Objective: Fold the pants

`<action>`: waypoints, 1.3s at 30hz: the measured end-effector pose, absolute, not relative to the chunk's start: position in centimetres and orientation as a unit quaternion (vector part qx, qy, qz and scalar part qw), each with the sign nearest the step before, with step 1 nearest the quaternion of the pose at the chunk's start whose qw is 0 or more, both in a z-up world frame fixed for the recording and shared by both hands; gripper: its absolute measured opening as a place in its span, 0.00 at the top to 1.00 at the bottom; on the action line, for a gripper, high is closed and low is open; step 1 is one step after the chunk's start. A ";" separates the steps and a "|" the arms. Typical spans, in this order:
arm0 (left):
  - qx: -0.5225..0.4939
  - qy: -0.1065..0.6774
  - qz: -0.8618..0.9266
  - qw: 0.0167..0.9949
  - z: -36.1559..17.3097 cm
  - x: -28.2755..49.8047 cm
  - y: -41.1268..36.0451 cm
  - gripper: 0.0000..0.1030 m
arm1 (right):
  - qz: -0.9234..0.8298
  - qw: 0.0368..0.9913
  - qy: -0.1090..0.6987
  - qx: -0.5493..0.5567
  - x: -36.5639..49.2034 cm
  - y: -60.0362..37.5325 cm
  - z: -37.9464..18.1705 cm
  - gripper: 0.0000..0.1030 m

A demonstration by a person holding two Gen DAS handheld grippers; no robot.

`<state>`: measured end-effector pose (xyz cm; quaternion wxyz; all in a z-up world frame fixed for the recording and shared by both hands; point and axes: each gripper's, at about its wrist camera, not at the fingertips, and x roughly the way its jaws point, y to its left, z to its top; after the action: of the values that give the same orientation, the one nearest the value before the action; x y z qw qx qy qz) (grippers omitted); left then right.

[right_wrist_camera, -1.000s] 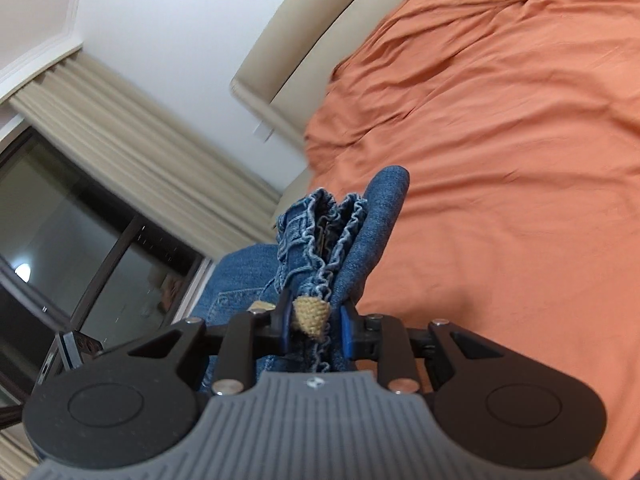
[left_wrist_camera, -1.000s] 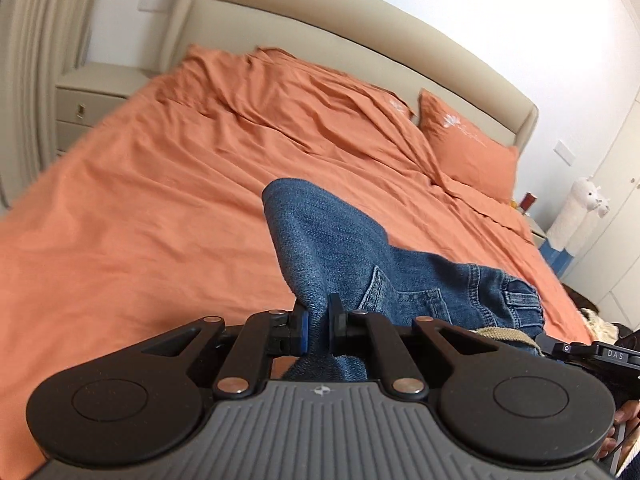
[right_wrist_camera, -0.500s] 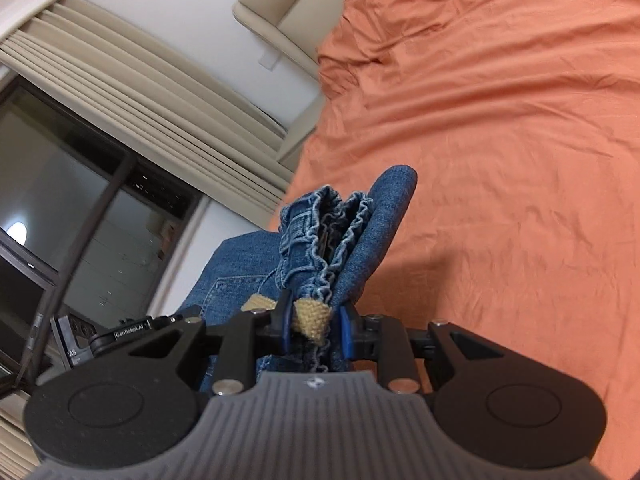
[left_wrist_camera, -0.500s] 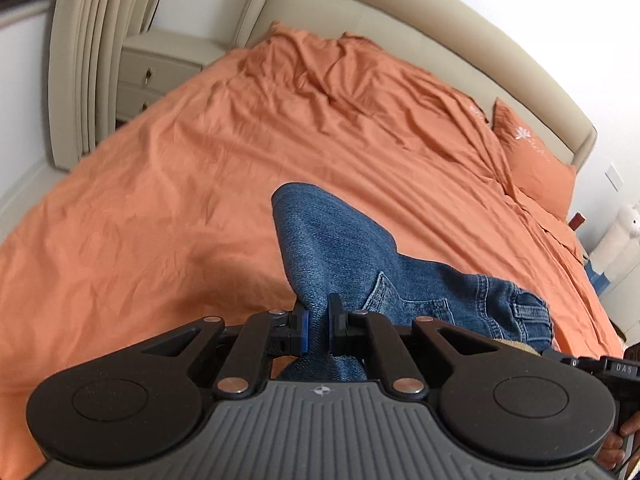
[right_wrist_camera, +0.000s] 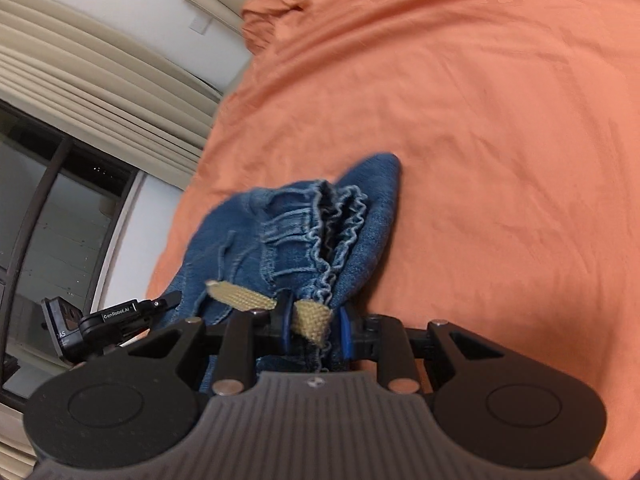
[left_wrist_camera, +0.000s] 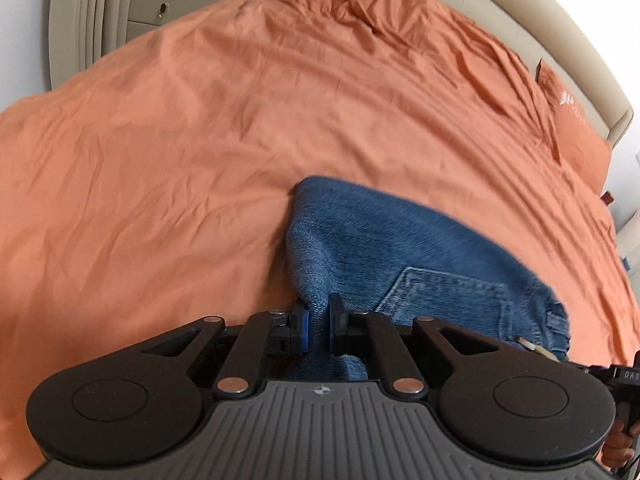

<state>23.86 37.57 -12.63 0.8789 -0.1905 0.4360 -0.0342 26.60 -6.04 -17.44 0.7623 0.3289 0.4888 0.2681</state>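
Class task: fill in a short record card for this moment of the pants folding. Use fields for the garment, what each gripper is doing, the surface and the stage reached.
Garment: blue denim pants, bunched, back pocket showing
Left gripper: shut on a denim fold
Right gripper: shut on the gathered waistband and tan belt
Surface: bed with orange cover, wrinkled
Stage: pants held at both ends above the cover, not yet laid flat

Light: we saw soft, even daylight, bright on the white wall (left_wrist_camera: 628, 60).
Shadows: faint ones lay beside the jeans (left_wrist_camera: 400, 240).
Blur: we noticed smeared denim edges and bedspread (right_wrist_camera: 480, 120).
Distortion: strong fisheye bending, dark corners.
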 end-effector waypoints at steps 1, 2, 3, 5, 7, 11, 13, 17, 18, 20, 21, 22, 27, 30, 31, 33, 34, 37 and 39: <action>-0.188 0.440 -0.032 0.878 -13.1 23.9 37.5 0.89 | 0.264 0.761 0.491 0.332 26.8 -6.1 -17.9 0.82; -0.185 0.445 -0.030 0.876 -13.5 23.9 37.5 0.89 | 0.260 0.759 0.495 0.335 26.8 -6.1 -18.3 0.82; -0.183 0.449 -0.028 0.874 -13.7 24.0 37.5 0.87 | 0.258 0.756 0.498 0.337 26.8 -6.1 -18.7 0.81; -0.181 0.453 -0.026 0.873 -13.4 23.9 37.5 0.84 | 0.255 0.754 0.503 0.338 26.9 -6.1 -18.8 0.80; -0.168 0.456 -0.017 0.874 -12.4 23.5 37.6 0.77 | 0.256 0.762 0.503 0.319 26.8 -5.9 -17.8 0.78; -0.108 0.450 0.000 0.886 -9.4 21.1 37.1 0.77 | 0.251 0.811 0.476 0.229 25.1 -5.5 -14.1 0.65; -0.069 0.440 0.006 0.895 -7.8 19.4 36.3 0.77 | 0.236 0.850 0.442 0.160 23.6 -5.2 -11.8 0.65; -0.053 0.416 -0.014 0.908 -6.4 15.5 34.6 0.77 | 0.272 0.880 0.381 0.081 20.2 -3.6 -8.3 0.66; -0.048 0.414 -0.016 0.909 -6.6 14.8 34.1 0.77 | 0.283 0.881 0.374 0.063 19.6 -2.9 -8.1 0.70; -0.037 0.418 -0.007 0.908 -7.6 13.9 33.4 0.77 | 0.294 0.881 0.369 0.026 18.6 -1.3 -8.3 0.73; -0.040 0.426 -0.004 0.904 -8.4 13.4 33.3 0.77 | 0.295 0.879 0.375 0.013 18.3 -0.7 -8.8 0.74; -0.048 0.433 -0.001 0.900 -9.1 13.2 33.4 0.77 | 0.297 0.874 0.384 0.005 18.1 -0.2 -9.5 0.74; -0.067 0.459 0.015 0.886 -12.2 12.1 33.8 0.78 | 0.288 0.863 0.415 -0.005 17.8 0.4 -13.1 0.74; -0.057 0.461 0.017 0.885 -13.2 11.9 33.5 0.78 | 0.287 0.860 0.422 -0.018 18.2 1.0 -14.2 0.74; -0.059 0.461 0.019 0.885 -13.4 11.9 33.4 0.78 | 0.287 0.859 0.423 -0.021 18.2 1.1 -14.4 0.74; -0.061 0.466 0.023 0.882 -13.3 12.2 33.4 0.78 | 0.286 0.858 0.425 -0.027 18.3 1.4 -14.4 0.74; -0.058 0.470 0.024 0.881 -12.9 12.4 33.3 0.78 | 0.286 0.857 0.426 -0.031 18.4 1.6 -14.2 0.74; -0.060 0.459 0.017 0.886 -10.8 12.7 33.6 0.79 | 0.293 0.856 0.424 -0.034 19.0 1.4 -12.6 0.75; -0.080 0.434 0.011 0.897 -9.3 12.8 34.1 0.79 | 0.292 0.869 0.398 -0.025 19.3 0.6 -10.9 0.75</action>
<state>12.82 34.12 -9.28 0.8975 -0.0796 0.4337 0.0106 19.31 0.63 -10.92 0.8695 -0.0246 0.3978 0.2917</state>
